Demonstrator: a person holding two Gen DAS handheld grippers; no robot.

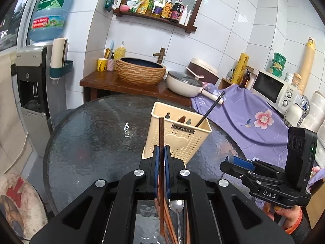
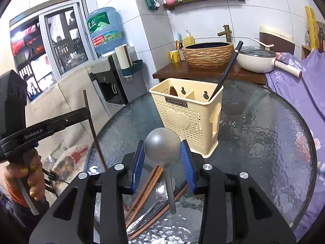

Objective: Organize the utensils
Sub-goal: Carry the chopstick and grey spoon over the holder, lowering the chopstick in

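Clamped upright in the left gripper (image 1: 161, 150) is a brown chopstick (image 1: 161, 134); the right gripper (image 2: 162, 152) pinches a grey spoon (image 2: 162, 146) by its bowl, handle hanging. Below them, more chopsticks (image 2: 146, 185) and a steel spoon (image 2: 160, 191) lie at the glass table's (image 2: 264, 142) near edge. Mid-table stands the cream utensil holder (image 2: 189, 113), a black utensil (image 2: 227, 71) leaning in one compartment.

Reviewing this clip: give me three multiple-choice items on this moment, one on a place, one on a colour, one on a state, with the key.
1. Where is the black utensil?
A. In the cream holder
B. Flat on the table
C. In the sink

2. What colour are the gripper pads?
A. Red
B. Blue
C. Green

3. What does the left gripper hold?
A. Nothing
B. A brown chopstick
C. A fork

Key: 1 A, its handle leans out of the holder; 2 B, blue pads flank the grey spoon; 3 B, jaws clamp the upright stick.
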